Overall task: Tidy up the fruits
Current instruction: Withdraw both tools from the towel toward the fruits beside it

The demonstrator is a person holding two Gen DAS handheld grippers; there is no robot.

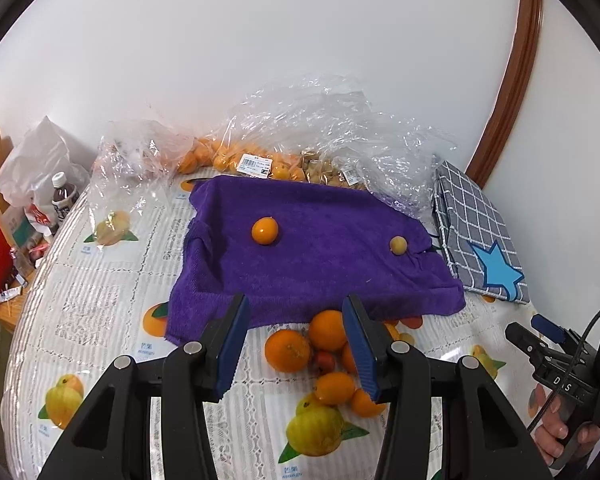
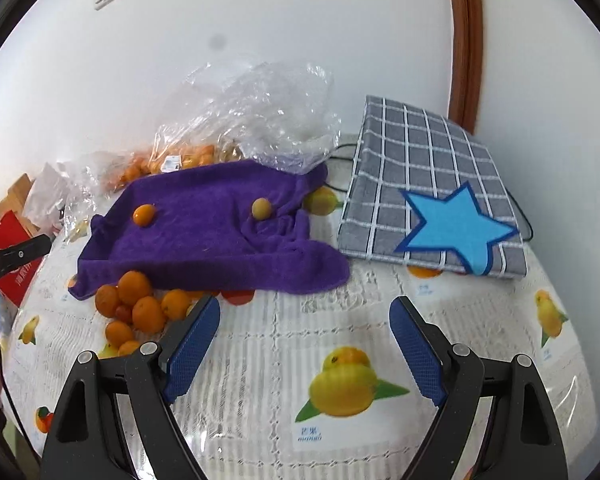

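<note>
Jaws empty over glossy orange fruits (image 1: 300,344).

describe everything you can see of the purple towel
The purple towel is a deep violet terry-like cloth, spread loosely and rumpled on the fruit-print tablecloth, with folds bunched at its right end. An orange kumquat and a smaller yellowish fruit sit on it, apart. Its near edge lies against the pile of oranges on the table; its far edge meets the clear plastic bags. The grey checked cloth with a blue star lies just to its right. Neither gripper touches it.
</note>
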